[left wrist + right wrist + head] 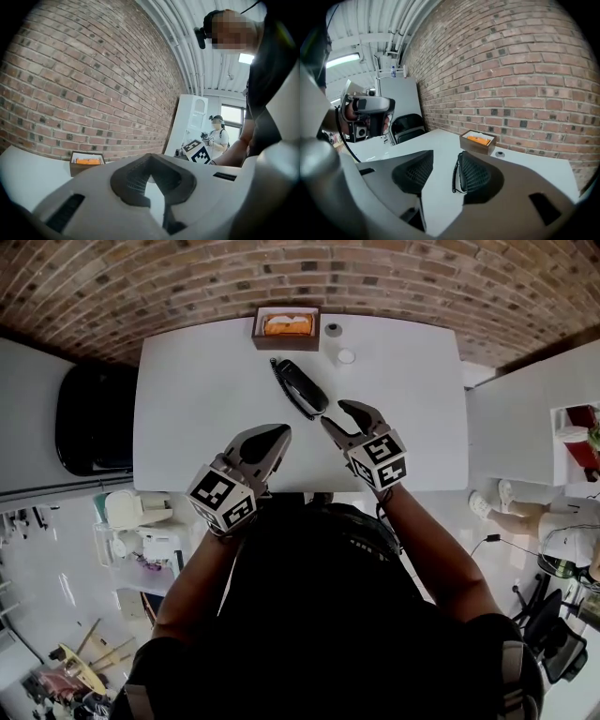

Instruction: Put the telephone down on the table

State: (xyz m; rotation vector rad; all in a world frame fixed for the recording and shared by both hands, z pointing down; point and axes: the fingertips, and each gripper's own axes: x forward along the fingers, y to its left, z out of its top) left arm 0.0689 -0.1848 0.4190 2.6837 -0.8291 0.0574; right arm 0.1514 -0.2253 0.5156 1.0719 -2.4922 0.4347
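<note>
Red-brick wall (300,273) closes off the far side of a white table (187,418), over whose near edge we hold both tools. The black telephone (302,387), a handset with a coiled cord, lies flat on the tabletop a little past centre, slanting from 11 o'clock to 5 o'clock. The right gripper (336,415) hangs just short of it with the handset at its 11 o'clock. Its fingers are released and stand apart with only bare table between them, and the telephone (458,180) shows beyond them. The left gripper (281,434) sits at 9 o'clock from the right one, its fingers clenched tip to tip on nothing. At the table's 12 o'clock edge stands an open wooden box (286,326) with an orange object inside. Two small round items (346,356) lie just at its 4 o'clock. A black chair (89,418) stands at the table's 9 o'clock end.
</note>
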